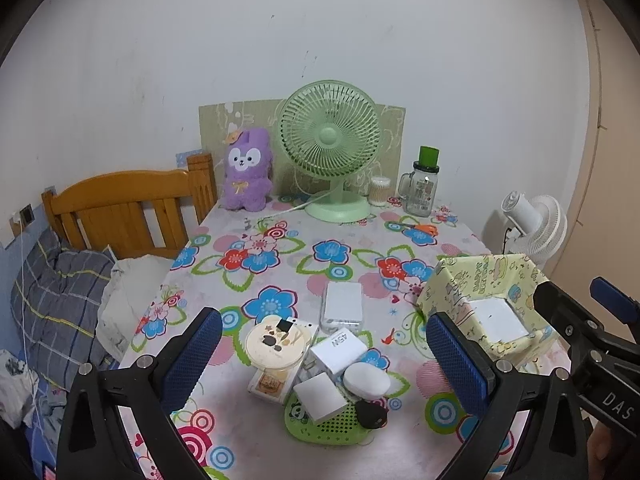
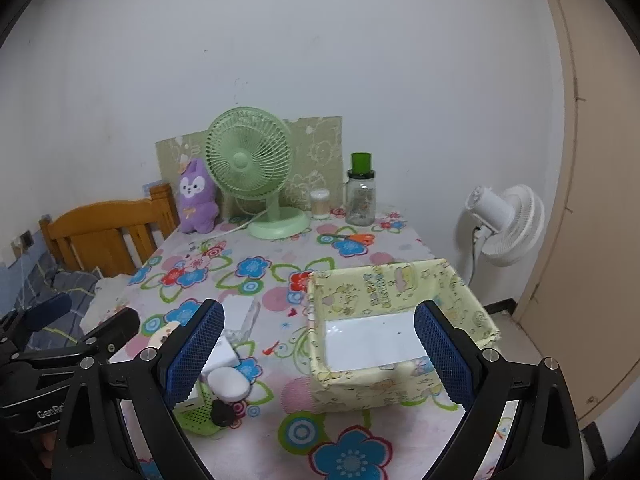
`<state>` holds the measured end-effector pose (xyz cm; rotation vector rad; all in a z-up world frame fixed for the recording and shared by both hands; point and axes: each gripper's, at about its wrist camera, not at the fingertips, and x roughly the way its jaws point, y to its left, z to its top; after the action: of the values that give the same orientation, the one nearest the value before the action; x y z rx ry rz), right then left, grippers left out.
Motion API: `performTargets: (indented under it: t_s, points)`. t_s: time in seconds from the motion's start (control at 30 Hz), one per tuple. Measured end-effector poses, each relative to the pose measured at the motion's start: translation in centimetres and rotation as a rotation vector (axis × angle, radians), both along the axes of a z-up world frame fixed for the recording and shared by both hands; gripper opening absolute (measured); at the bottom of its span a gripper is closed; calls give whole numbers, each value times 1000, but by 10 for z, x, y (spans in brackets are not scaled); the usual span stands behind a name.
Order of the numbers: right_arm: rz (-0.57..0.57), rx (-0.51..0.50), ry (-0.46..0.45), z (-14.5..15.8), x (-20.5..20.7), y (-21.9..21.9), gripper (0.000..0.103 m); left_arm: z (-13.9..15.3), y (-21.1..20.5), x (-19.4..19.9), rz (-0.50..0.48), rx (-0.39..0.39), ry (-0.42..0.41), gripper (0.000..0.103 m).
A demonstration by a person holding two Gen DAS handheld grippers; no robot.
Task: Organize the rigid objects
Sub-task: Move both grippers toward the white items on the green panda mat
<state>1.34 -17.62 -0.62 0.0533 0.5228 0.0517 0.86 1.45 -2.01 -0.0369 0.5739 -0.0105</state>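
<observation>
While both grippers gape, clutter (image 1: 320,368) lies between left gripper (image 1: 324,356) fingers.

R gripper (image 2: 318,350) wide apart, empty, above yellow box (image 2: 400,390).

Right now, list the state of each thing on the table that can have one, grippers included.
left gripper: open, empty
right gripper: open, empty
yellow fabric box: upright, open top, nothing inside
green fan: upright, blades blurred behind the grille, cannot tell if running
glass jar: upright, green lid on
round tin: lid on, resting atop a flat box
orange scissors: lying flat, closed
</observation>
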Motion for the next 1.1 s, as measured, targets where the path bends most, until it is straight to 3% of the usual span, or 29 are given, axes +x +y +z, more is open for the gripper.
performTargets:
  t_s: [1.1]
  points:
    - [116, -26, 120, -62, 38, 57, 87, -84, 33, 37, 4, -10, 228, 103]
